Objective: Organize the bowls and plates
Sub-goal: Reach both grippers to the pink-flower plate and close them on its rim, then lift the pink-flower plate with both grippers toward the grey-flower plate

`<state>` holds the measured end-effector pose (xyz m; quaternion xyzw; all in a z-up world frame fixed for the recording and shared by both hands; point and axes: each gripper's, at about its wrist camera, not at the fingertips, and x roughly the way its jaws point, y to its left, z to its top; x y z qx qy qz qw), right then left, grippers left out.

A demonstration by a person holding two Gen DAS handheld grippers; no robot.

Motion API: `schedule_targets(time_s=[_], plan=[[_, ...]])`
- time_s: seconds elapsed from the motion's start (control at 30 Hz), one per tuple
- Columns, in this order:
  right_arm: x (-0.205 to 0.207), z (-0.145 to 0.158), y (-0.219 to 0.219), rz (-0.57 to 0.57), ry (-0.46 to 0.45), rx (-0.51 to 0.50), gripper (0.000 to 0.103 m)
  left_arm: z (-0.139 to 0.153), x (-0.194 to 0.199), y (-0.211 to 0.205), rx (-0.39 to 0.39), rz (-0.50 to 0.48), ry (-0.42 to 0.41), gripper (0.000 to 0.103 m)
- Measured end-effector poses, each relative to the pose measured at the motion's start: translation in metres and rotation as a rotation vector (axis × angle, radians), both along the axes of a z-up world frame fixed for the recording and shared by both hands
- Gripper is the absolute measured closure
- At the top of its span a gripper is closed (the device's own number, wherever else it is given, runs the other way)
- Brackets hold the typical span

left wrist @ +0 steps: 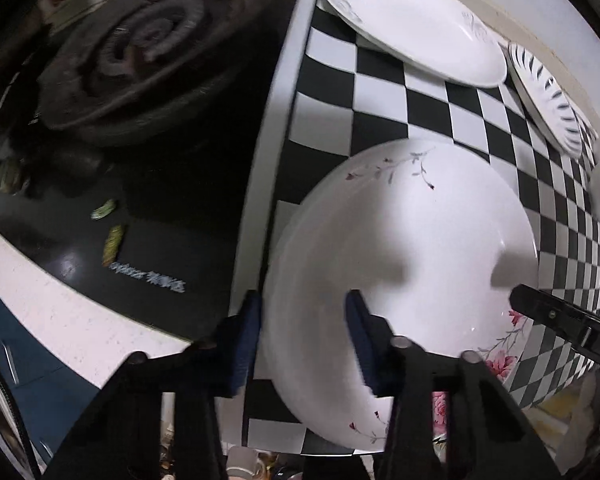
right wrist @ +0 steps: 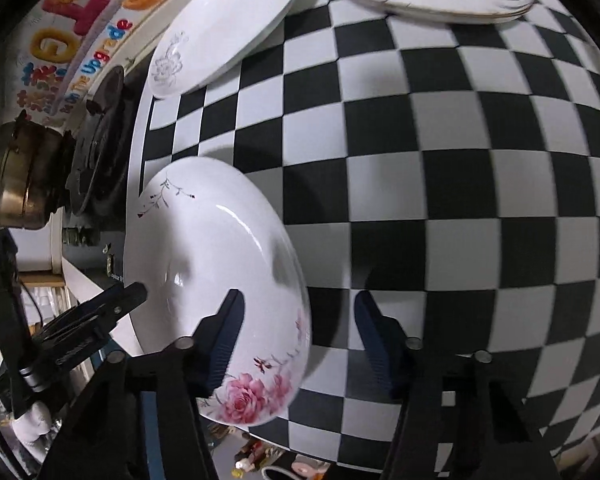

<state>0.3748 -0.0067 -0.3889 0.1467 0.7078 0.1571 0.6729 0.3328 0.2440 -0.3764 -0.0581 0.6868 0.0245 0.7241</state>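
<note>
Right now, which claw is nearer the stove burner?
Left. The left claw straddles the rose plate rim beside the burner; the right claw straddles the plate's opposite rim, farther away.

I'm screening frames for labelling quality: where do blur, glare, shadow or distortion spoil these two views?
Left wrist view: stove burner dark and smeared, gripper shadows across the rose plate. Right wrist view: fisheye bulges the checkered cloth, squares soft toward the right edge, a glare streak on the rose plate.
</note>
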Motion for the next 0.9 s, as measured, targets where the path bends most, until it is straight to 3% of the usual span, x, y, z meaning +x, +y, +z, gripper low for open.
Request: schedule_targets(time_s=[0.07, 0.1, 0.3, 0.53, 0.73, 0.9], plan=[[-0.001, -0.002, 0.007, 0.013, 0.022, 0.008, 0.061, 0.002, -0.001, -0.002, 0.017, -0.015, -0.001, 0.067], [0.001, -0.005, 0.011, 0.024, 0.029, 0.013, 0.072, 0.003, -0.002, -0.002, 0.023, -0.020, -0.001, 0.068], [-0.001, -0.005, 0.013, 0.050, -0.002, -0.045, 0.090, 0.012, -0.010, 0.002, 0.010, -0.002, 0.001, 0.077], [-0.004, 0.002, -0.011, 0.029, -0.027, -0.054, 0.090, 0.034, -0.023, -0.022, 0.006, -0.031, -0.024, 0.078], [-0.002, 0.022, -0.056, 0.004, -0.059, -0.049, 0.090, 0.072, -0.027, -0.065, 0.000, -0.092, -0.070, 0.078], [0.001, 0.048, -0.106, -0.006, -0.112, -0.061, 0.090, 0.080, -0.017, -0.101, -0.006, -0.135, -0.086, 0.078]])
